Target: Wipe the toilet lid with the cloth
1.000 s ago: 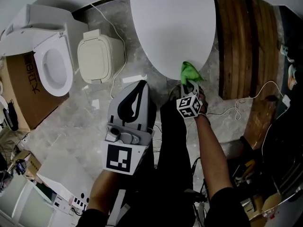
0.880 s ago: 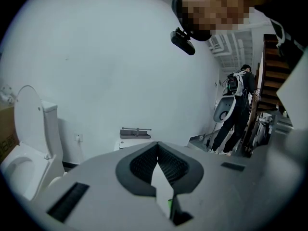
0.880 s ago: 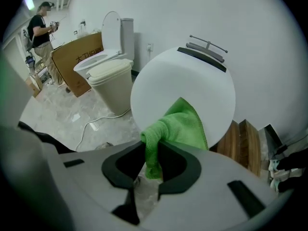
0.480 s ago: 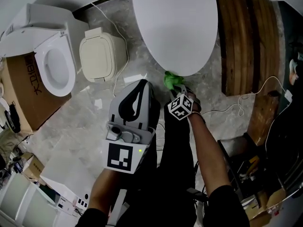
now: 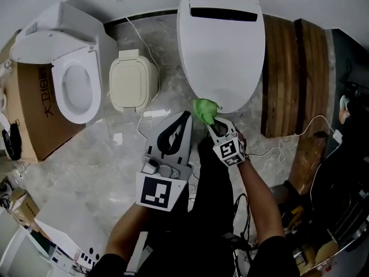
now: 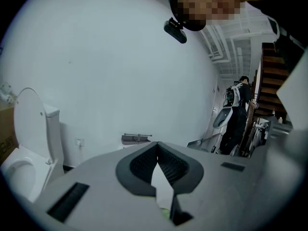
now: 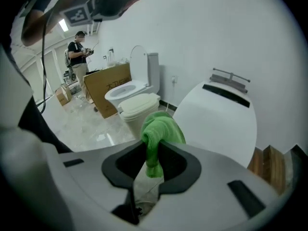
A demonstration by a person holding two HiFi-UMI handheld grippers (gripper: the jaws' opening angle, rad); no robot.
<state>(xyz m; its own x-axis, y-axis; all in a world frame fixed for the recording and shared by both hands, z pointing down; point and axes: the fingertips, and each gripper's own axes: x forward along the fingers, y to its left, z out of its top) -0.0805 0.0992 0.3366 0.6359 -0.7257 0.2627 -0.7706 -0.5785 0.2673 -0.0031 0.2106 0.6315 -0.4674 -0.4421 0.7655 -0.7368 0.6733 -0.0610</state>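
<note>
The bunched green microfibre cloth (image 5: pixel 203 109) is gripped in the right tongs (image 5: pixel 211 123), whose jaws are closed on a fold of it, with the rest bulging out beyond them. Over the last second the cloth has been drawn from the front right part of the closed white oval toilet lid (image 5: pixel 222 56) leftward and off its front edge. It is now held just in front of that edge, about the middle. Whether it still brushes the rim cannot be settled from the head view, though in the right gripper view it seems to be clear of the lid.

The left tongs (image 5: pixel 183 120) are held just beside it over the grey marble floor (image 5: pixel 115 149), jaws shut tip to tip with nothing between them.

A stroke along the front rim is judged finished. The broad surface toward the hinge probably remains to be wiped, so the cloth would have to be brought back onto the lid.
</note>
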